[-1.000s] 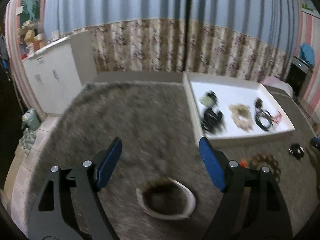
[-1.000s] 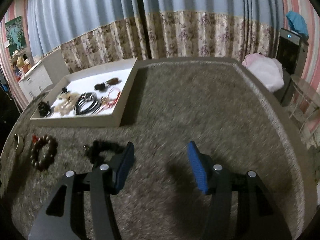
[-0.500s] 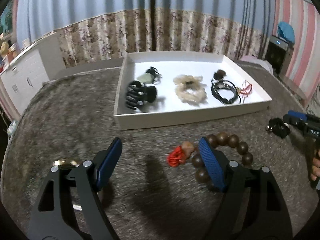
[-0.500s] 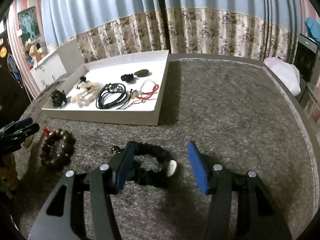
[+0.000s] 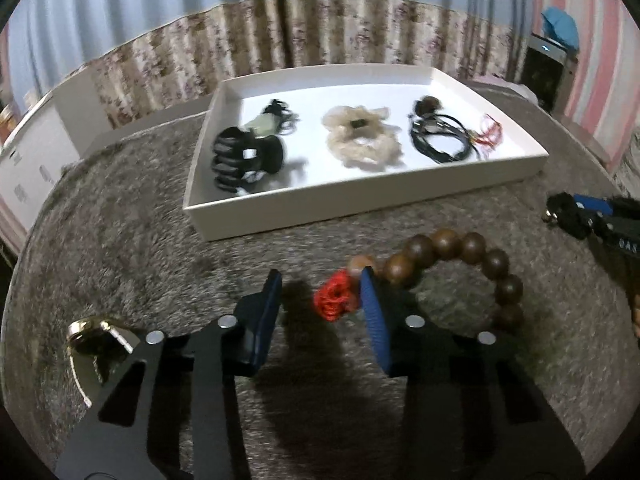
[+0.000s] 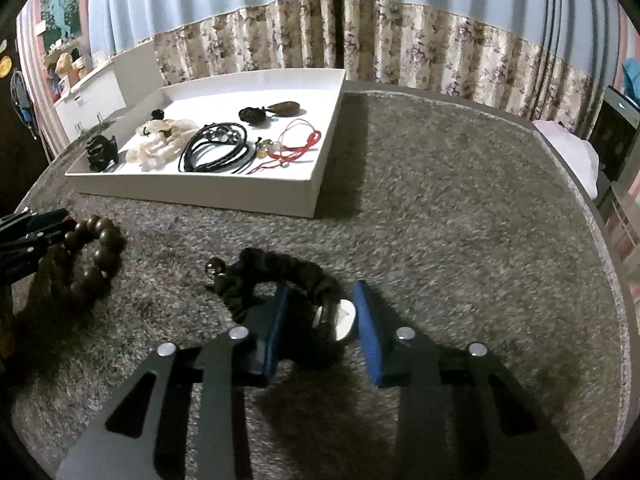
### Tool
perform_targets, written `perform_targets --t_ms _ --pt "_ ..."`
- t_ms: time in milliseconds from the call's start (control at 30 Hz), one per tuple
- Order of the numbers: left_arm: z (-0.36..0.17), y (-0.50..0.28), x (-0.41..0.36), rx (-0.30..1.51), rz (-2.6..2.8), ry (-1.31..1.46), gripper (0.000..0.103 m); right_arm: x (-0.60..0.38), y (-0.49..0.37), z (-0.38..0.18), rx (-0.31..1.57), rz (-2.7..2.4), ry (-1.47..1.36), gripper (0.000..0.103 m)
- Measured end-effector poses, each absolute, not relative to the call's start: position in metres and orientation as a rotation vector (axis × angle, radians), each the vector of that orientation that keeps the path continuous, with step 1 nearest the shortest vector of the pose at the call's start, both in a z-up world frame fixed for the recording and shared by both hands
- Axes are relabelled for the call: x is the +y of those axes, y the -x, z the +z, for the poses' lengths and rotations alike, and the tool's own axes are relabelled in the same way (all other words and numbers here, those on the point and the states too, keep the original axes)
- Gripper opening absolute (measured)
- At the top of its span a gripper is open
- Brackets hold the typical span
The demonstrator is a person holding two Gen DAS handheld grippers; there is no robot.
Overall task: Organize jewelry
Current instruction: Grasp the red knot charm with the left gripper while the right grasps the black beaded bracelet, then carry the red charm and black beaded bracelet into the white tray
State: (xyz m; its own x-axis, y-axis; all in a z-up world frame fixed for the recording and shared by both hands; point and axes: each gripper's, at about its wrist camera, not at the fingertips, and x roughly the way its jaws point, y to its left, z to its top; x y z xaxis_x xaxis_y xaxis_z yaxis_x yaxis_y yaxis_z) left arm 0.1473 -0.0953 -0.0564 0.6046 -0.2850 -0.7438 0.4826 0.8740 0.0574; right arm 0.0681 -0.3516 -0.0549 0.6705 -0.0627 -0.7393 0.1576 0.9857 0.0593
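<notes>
In the left wrist view a brown wooden bead bracelet (image 5: 460,248) with a red tassel (image 5: 336,304) lies on the grey carpet. My left gripper (image 5: 320,284) is over its tassel end and its jaws are closing. The tassel sits between them, against the right pad only. In the right wrist view a black bead bracelet (image 6: 280,268) with a white piece (image 6: 346,320) lies on the carpet. My right gripper (image 6: 322,292) straddles its near side and its jaws are closing around the white piece without a clear squeeze.
A white tray (image 5: 360,208) behind the bracelets holds a black hair claw (image 5: 244,160), a cream scrunchie (image 5: 360,140), black cords (image 6: 216,148) and a red string (image 6: 296,144). A gold bangle (image 5: 92,332) lies at the near left. Curtains and a white cabinet (image 6: 96,96) stand behind.
Both pairs of jaws have narrowed. The left gripper swung right from the gold bangle to the wooden bracelet's tassel. The right gripper moved down over the black bracelet.
</notes>
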Motion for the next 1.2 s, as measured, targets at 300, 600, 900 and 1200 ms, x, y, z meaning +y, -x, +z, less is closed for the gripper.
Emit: perform_targets --t_ms 300,600,900,1200 --pt "-0.062 -0.150 -0.097 0.838 -0.473 -0.266 0.021 -0.350 -0.073 -0.058 0.837 -0.123 -0.109 0.032" --pt "-0.058 -0.153 -0.083 0.840 -0.463 -0.190 0.011 -0.351 -0.066 -0.052 0.799 -0.122 -0.128 0.015" --pt "-0.017 -0.146 -0.067 0.758 -0.470 -0.143 0.011 -0.349 -0.052 -0.004 0.680 -0.095 -0.145 0.015" --pt "0.036 -0.170 -0.082 0.666 -0.461 -0.150 0.011 -0.349 -0.073 0.044 0.591 -0.088 -0.138 0.015"
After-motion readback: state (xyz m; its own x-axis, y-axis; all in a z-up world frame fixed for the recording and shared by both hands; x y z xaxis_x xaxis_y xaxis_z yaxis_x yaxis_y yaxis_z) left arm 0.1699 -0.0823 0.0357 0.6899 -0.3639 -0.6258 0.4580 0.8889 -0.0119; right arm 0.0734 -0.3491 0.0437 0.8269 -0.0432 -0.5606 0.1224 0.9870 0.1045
